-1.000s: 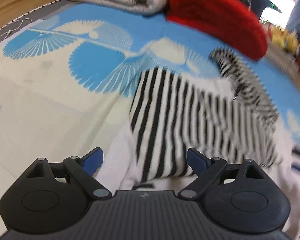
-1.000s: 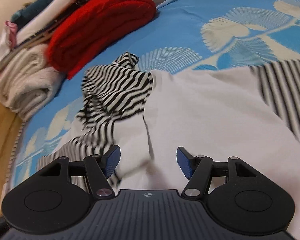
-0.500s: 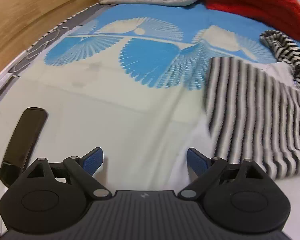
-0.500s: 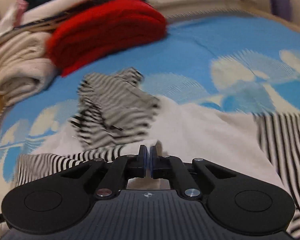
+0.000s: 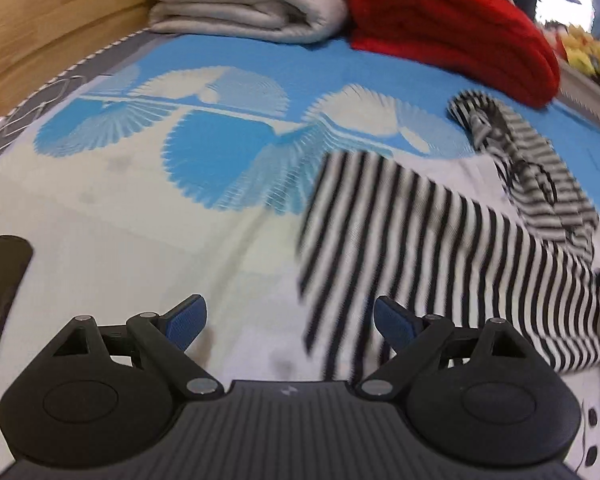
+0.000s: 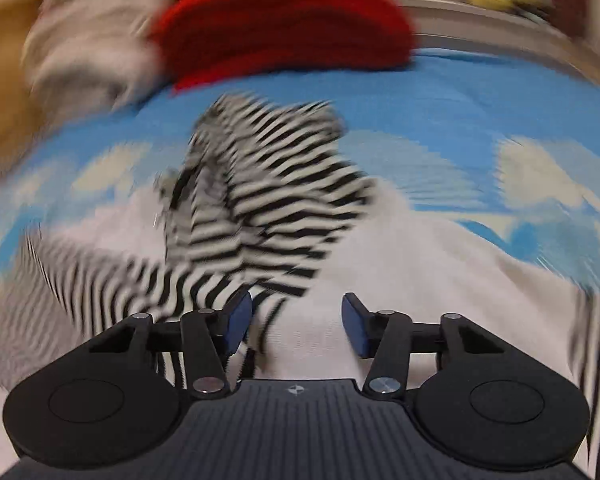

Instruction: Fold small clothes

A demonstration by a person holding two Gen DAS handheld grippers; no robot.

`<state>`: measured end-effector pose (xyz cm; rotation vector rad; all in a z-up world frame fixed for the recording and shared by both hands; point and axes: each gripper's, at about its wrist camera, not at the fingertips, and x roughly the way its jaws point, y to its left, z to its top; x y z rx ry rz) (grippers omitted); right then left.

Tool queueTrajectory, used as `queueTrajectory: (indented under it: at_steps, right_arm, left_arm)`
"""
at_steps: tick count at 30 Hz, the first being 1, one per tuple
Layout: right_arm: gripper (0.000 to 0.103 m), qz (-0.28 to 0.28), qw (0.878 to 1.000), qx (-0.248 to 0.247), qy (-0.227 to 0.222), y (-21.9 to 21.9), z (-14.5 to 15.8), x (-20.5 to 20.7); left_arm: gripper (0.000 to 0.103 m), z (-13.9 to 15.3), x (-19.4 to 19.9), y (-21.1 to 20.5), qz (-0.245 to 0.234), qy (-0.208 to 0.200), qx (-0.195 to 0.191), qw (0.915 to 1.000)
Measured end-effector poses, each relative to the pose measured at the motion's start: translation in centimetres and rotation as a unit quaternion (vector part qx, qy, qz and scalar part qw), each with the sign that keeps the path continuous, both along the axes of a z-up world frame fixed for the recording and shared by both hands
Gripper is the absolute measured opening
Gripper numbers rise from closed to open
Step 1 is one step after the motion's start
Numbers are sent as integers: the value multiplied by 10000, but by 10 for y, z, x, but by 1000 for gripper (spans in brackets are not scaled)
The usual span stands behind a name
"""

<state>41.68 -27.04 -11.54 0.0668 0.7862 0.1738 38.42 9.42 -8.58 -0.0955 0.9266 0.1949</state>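
Stripes fill the left wrist view: the black-and-white shirt [image 5: 440,248] lies flat on the blue sheet [image 5: 228,80], well in front of the red blanket [image 5: 452,28]. The left gripper [image 5: 290,324] stands open beside the shirt's edge, holding nothing.

Right wrist view, blurred: the right gripper [image 6: 296,320], jaws just reopened, hangs empty over the shirt [image 6: 260,208], its crumpled sleeve nearer the blanket [image 6: 284,24].

The right gripper [image 6: 296,320] has just been opening — its blue pads stand apart with nothing pinched between them. Ahead lies the striped garment [image 6: 260,208], bunched on the blue bedspread [image 6: 440,112] — a red folded blanket [image 6: 284,28] sits beyond, blurred.
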Motion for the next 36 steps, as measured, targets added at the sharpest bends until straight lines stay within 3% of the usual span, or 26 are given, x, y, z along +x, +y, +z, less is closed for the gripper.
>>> queueTrajectory:
  at_steps: [2,4,6,9,11,12,14,15,18,21,23,24,27,31,36]
  right_arm:
    - [54,362,9977,-569,69,17,-12,11]
    - [8,787,9927,-887,-202,30,-14,9]
    - [7,617,9940,-846,-311,29,-7,12]
    - [7,-131,9997,-212,-42,8,-10,27]
    - [8,-197,9995,-252,-87,10,-19,26]
    - [13,-117,9988,-425,-207,16,-20,20]
    - [40,-48,9960,-848,-271,22,-14,8]
    - [60,-189,9953,-906,-295,21,-8,5]
    - [69,16,9966,-534,-630,10,14,-27]
    - [75,518,9921,-1143,-62,17,-13,-44]
    - [84,510,9891,-1281,-517,14,-21,-60]
    - [84,513,9883,-1369,-444,12,-15,-64]
    - [84,25,9958,-796,-452,-4,22,-91]
    - [89,-495,9927,-114,-1098,-31,65,-177]
    - [96,-1339,9714,-292,-1941,-56,65,-282]
  left_arm:
    - [94,-12,5,-10,-110,305,302,9990]
    - [94,-25,8,-16,-163,554,674,9961]
    - [100,-27,7,-13,-95,524,768,9956]
    - [100,-29,7,-5,-9,546,646,9964]
    - [100,-28,6,-3,43,564,580,9967]
    - [100,-27,6,-3,50,550,580,9968]
    - [100,-24,6,-5,49,496,566,9972]
    - [100,-23,6,-5,47,452,545,9975]
    - [101,-14,3,-9,16,221,354,9991]
    - [102,-5,1,-14,4,34,110,9999]
    - [102,1,-2,-17,27,-86,-12,10000]
    - [102,5,-4,-18,51,-156,-43,9999]
    - [102,16,-11,-22,108,-394,-39,9992]
    - [102,30,-21,-29,42,-481,-48,9988]
    - [102,50,-51,-40,-129,-766,-113,9969]
